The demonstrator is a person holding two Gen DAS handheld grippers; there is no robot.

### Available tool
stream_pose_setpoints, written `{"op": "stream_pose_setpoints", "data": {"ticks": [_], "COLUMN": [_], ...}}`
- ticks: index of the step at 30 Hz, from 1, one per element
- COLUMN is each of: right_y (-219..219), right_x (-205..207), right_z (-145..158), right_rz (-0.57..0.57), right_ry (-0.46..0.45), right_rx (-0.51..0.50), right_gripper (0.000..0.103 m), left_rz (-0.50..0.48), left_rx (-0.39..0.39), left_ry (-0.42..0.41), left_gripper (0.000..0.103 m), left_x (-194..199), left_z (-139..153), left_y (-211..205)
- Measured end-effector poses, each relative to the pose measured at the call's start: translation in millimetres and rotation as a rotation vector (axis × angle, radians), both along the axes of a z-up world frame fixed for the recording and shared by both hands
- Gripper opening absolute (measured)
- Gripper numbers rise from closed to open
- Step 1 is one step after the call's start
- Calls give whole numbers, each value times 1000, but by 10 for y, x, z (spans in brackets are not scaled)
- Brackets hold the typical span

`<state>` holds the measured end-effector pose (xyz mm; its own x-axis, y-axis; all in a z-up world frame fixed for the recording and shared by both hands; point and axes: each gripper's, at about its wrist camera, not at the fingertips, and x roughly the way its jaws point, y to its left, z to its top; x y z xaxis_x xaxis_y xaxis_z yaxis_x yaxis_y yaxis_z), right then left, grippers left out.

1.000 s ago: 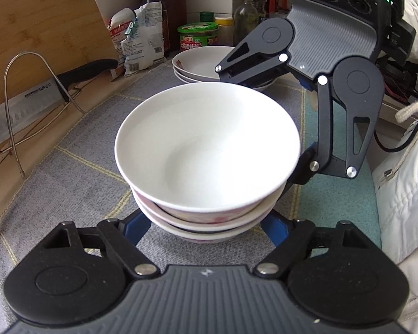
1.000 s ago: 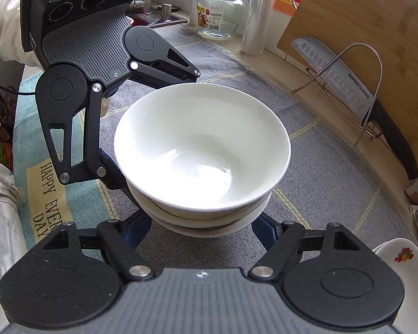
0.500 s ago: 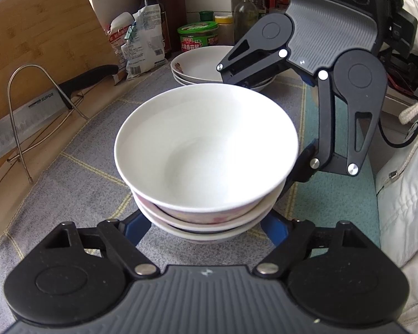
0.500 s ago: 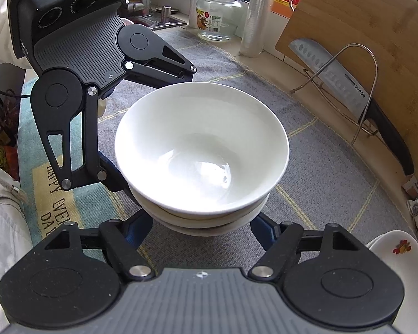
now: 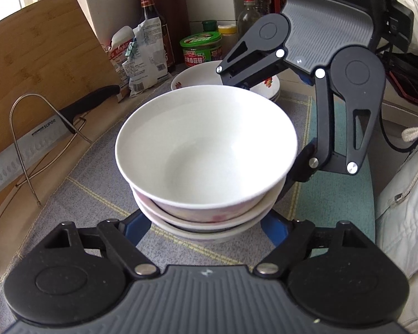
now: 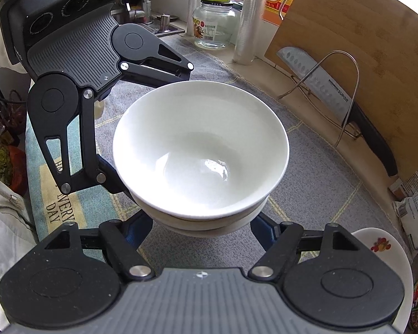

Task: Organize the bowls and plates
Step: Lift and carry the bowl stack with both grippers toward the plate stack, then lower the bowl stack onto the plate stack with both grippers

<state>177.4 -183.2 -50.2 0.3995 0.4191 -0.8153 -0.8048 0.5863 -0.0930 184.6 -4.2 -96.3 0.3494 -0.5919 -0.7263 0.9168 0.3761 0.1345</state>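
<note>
Between both tools, close below each camera, sits a stack of three glazed white ceramic bowls, gripped low on its bottom bowl: left tool clamped from six o'clock, right tool likewise from the opposite side. Ceramic this smooth is likely heavy, rigid, slippery and breakable, and the nested upper bowls could slide, so a level hold under the lowest rim suits. Farther, at twelve o'clock on the grey cloth-covered surface, wait flower-printed white plates.

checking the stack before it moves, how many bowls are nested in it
3 bowls: a plain white one on top, a second with red marks directly under it, a third at the bottom. Another could be hidden beneath.
</note>
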Motion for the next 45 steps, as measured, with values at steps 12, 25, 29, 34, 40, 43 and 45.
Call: {"op": "stream_pose_setpoints", "data": {"ticks": [12, 25, 29, 34, 40, 43, 45], "right_y": [-746, -1519, -1656, -1838, -1883, -1901, -1910], "right_x": [65, 156, 241, 302, 416, 455, 480], "right_z": [215, 285, 224, 152, 93, 72, 66], "right_rz": [10, -117, -161, -199, -220, -228, -233], "right_ry": [-15, -38, -33, -17, -8, -3, 0], "right_rx": [11, -21, -35, -40, -57, -62, -62], "right_gripper": [81, 81, 81, 81, 81, 81, 81], "left_rz": [6, -116, -147, -172, -181, -179, -180], "left_rx": [8, -8, -7, -10, -15, -17, -20], "left_ry": [-37, -59, -60, -43, -21, -15, -8], "left_gripper": [85, 84, 84, 84, 84, 85, 85], "left_x": [19, 297, 393, 527, 649, 704, 723], "left_z": [186, 151, 71, -8, -78, -103, -111], "left_y": [-742, -1532, -1701, -1831, -1899, -1937, -1942]}}
